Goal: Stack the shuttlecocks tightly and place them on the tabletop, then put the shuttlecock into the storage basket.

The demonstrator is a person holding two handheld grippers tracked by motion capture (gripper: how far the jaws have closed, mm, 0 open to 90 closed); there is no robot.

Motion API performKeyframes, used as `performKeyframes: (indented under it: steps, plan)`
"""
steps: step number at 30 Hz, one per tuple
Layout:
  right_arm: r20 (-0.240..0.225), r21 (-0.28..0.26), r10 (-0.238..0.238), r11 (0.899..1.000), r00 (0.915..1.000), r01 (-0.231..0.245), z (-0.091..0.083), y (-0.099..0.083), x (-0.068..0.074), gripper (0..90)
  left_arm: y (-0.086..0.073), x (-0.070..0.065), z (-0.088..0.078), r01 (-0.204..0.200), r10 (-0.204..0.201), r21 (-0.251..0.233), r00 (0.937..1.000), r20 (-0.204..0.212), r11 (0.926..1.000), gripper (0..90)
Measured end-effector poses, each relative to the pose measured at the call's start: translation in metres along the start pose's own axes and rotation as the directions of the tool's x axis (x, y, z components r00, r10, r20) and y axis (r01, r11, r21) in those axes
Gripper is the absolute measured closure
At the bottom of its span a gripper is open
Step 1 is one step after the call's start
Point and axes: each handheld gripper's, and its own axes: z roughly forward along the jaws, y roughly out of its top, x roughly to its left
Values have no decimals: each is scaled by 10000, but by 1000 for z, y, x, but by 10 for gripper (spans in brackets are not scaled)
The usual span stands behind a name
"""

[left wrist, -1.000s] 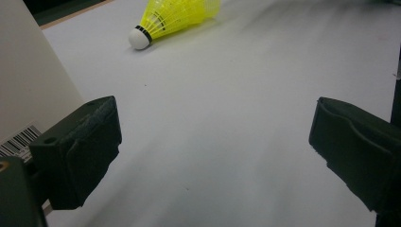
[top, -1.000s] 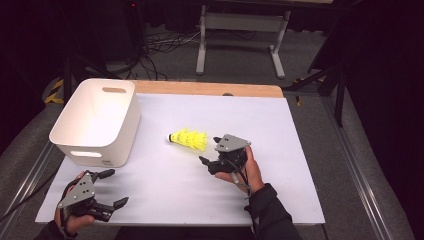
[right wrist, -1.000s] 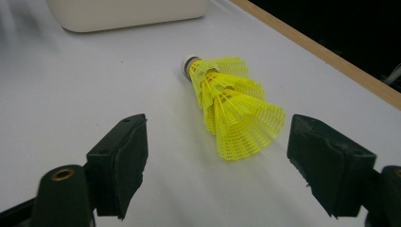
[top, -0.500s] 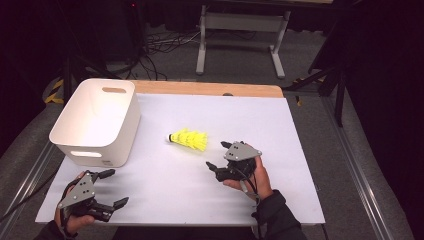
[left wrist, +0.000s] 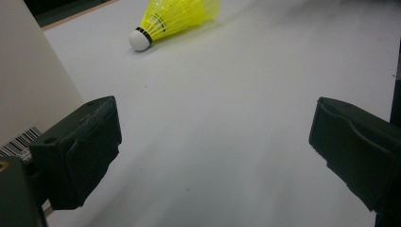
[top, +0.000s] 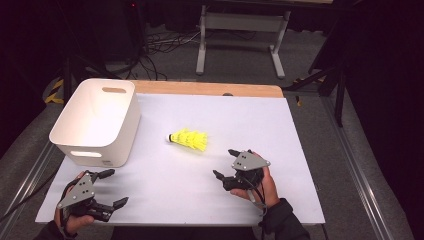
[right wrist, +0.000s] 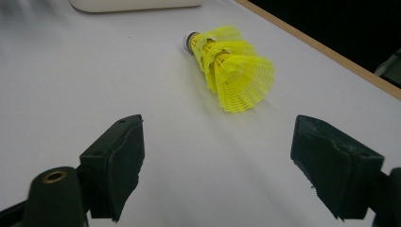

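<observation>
A stack of nested yellow shuttlecocks (top: 189,139) lies on its side on the white table (top: 250,115), white cork pointing toward the bin. My right gripper (top: 223,162) hovers near the table's front, just right of and nearer the person than the stack. It is open; its jaws have just been opening slightly, and nothing is between them. In the right gripper view the shuttlecocks (right wrist: 231,71) lie ahead of the right gripper (right wrist: 217,161). My left gripper (top: 117,187) rests open at the front left corner. From the left gripper (left wrist: 213,156) the shuttlecocks (left wrist: 175,19) lie far ahead.
A white plastic bin (top: 134,117) with handle slots stands at the table's left, close beyond the left gripper; its wall (left wrist: 28,90) borders the left gripper view. A wooden strip (top: 210,89) edges the table's far side. A metal stand and cables are on the floor behind.
The right hand has drawn back from the shuttlecocks toward the front of the table and slightly right. The left hand and the shuttlecocks have stayed put.
</observation>
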Motion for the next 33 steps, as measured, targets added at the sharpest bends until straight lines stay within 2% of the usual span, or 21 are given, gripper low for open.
performKeyframes:
  steps: [14, 22, 33]
  plan:
    - [3, -96, -130, 9999, 9999, 130, -10, -19, 3, 165, 1, -1, -1, 57, -59, -89, 9997, -233, 9999, 44]
    - [-37, 149, -305, 9994, 9995, 305, -4, -16, 6, 155, 1, -2, -1, 28, -27, 17, 9996, -279, 10000, 48]
    - [-326, 298, -93, 9995, 9994, 103, 8, -7, 1, 155, 3, 0, 5, -12, 13, 30, 9999, -163, 10000, 48]
